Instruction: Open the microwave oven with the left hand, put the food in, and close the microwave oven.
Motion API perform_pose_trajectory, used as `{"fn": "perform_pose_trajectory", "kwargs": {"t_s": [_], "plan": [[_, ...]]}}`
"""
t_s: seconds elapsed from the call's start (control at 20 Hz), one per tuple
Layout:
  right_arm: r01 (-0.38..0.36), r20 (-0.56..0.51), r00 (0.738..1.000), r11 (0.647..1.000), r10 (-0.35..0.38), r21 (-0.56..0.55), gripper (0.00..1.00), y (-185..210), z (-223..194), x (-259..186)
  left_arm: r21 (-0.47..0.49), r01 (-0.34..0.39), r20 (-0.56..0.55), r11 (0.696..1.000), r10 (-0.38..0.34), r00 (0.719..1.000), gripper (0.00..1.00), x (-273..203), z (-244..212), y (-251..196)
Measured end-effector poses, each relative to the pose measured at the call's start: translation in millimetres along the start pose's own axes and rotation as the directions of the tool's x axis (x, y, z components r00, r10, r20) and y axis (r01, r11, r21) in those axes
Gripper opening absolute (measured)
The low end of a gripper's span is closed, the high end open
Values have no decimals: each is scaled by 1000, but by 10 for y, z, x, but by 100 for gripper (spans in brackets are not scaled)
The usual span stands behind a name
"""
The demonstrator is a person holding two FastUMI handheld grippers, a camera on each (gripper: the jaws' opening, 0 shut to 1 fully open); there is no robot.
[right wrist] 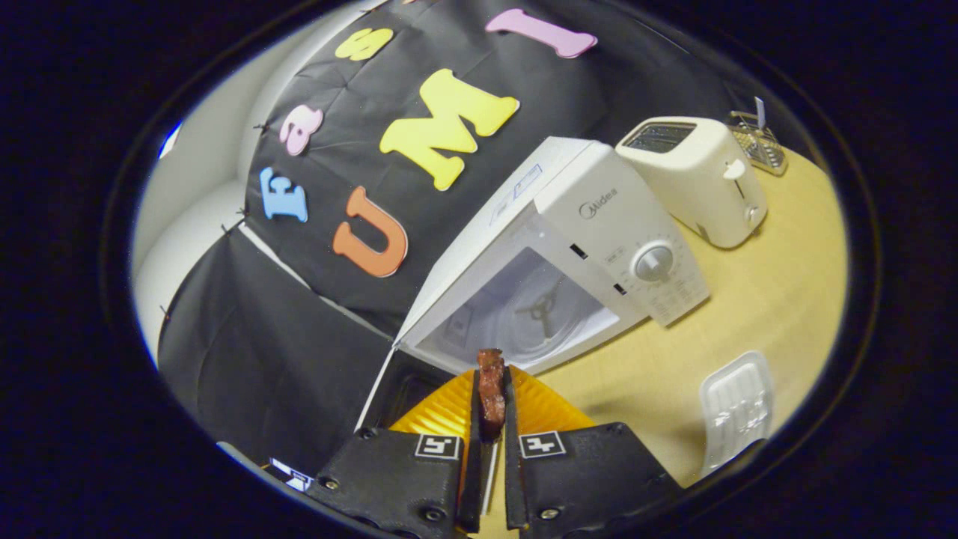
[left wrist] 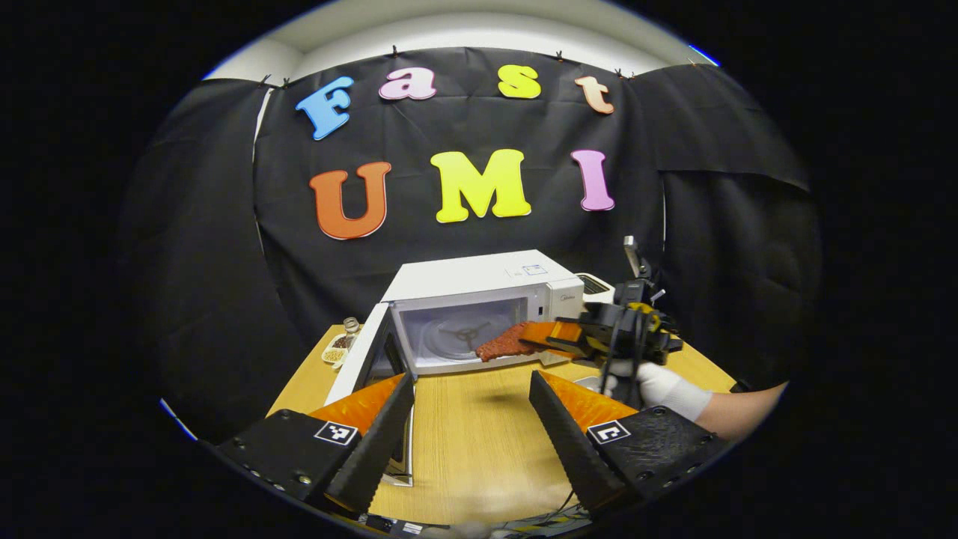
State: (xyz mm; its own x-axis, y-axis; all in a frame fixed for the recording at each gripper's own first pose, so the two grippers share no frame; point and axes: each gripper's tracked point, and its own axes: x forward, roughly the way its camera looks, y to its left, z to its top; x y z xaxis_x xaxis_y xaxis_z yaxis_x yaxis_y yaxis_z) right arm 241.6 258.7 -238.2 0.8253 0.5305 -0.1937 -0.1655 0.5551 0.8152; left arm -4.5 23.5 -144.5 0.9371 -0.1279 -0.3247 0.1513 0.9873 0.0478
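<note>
Food poised at the open microwave mouth

Your right gripper (right wrist: 491, 400) clamps both fingers on the flat reddish slab of meat (left wrist: 507, 344), holding it edge-on just in front of the microwave oven (left wrist: 479, 314) so it can slide straight in. The door (left wrist: 370, 367) hangs swung out to the side; the cavity holds just its bare turntable spindle (right wrist: 542, 307). Your left gripper (left wrist: 470, 408) waits with fingers spread wide, gripping nothing, low over the wooden table (left wrist: 464, 442) beside the door, likely ready to close it.

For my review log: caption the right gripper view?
Right gripper holds meat before the open microwave; toaster beside it.
</note>
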Motion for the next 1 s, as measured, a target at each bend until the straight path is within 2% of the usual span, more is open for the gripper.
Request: {"fn": "perform_pose_trajectory", "kwargs": {"t_s": [0.15,0.3,0.6,0.85,1.0], "plan": [[40,69,997,997,-45,72,16,45,-186,469,22,35,2,999,-35,999,95,-14,-54,122],[59,123,989,989,-76,138,16,32,-292,864,18,38,-12,999,-37,999,95,-11,-162,273],[126,249,948,955,-195,267,16,-222,-240,1605,5,20,-47,1000,-20,999,96,-28,-401,545],[167,317,915,950,-249,265,16,-357,-119,2032,1,0,-66,1000,0,998,96,2,-496,778],[205,344,893,943,-290,262,16,-506,-119,2140,15,-3,-56,1000,4,998,95,29,-469,874]]}}
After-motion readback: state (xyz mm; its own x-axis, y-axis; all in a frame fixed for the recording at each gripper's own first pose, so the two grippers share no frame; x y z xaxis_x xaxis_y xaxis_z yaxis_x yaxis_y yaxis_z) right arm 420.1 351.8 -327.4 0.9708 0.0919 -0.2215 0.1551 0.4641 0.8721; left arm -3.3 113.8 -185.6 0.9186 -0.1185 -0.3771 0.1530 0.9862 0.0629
